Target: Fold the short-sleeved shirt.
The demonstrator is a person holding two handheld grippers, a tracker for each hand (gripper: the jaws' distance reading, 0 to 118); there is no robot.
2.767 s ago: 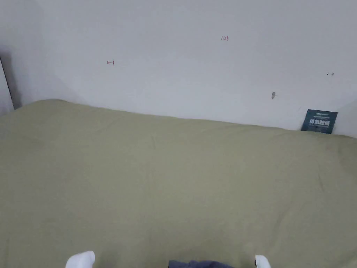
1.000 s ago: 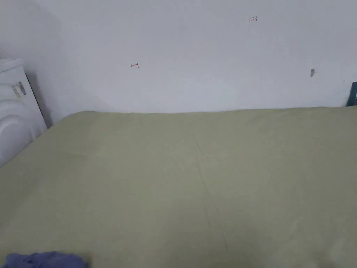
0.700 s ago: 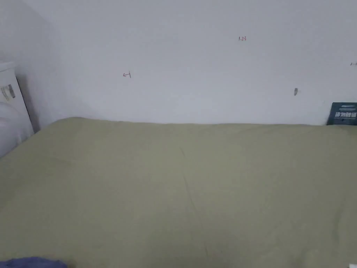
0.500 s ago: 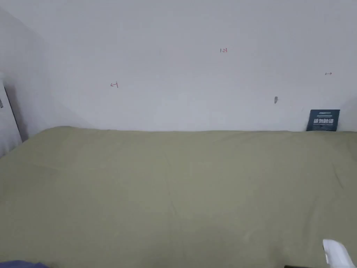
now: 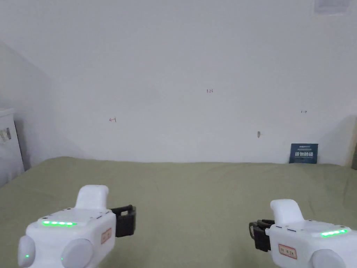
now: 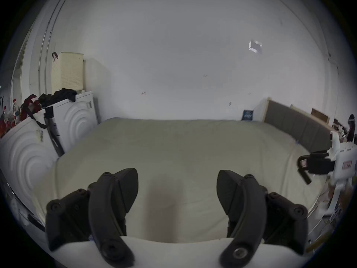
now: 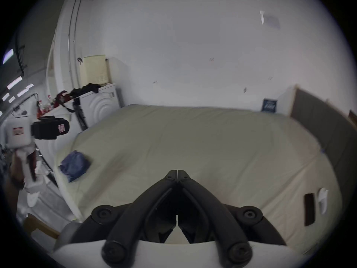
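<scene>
Above the green bed [image 5: 195, 195] we held both grippers empty: the left gripper [image 6: 177, 191] with fingers wide apart, the right gripper [image 7: 177, 172] with fingers closed together, seemingly done, since the folded blue shirt [image 7: 74, 165] lay near the bed's left edge.

Two claws, left claw [image 6: 177, 187], right claw [image 7: 177, 172], one blue shirt [image 7: 75, 165], one bed [image 5: 195, 195], two washing machines [image 6: 76, 115]

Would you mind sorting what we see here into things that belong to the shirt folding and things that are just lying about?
Job: blue shirt, folded, near the bed's left edge; bed; left gripper, open; right gripper, shut on nothing.

Lying about: dark clothes on the washing machine; black item; blue sign.
</scene>
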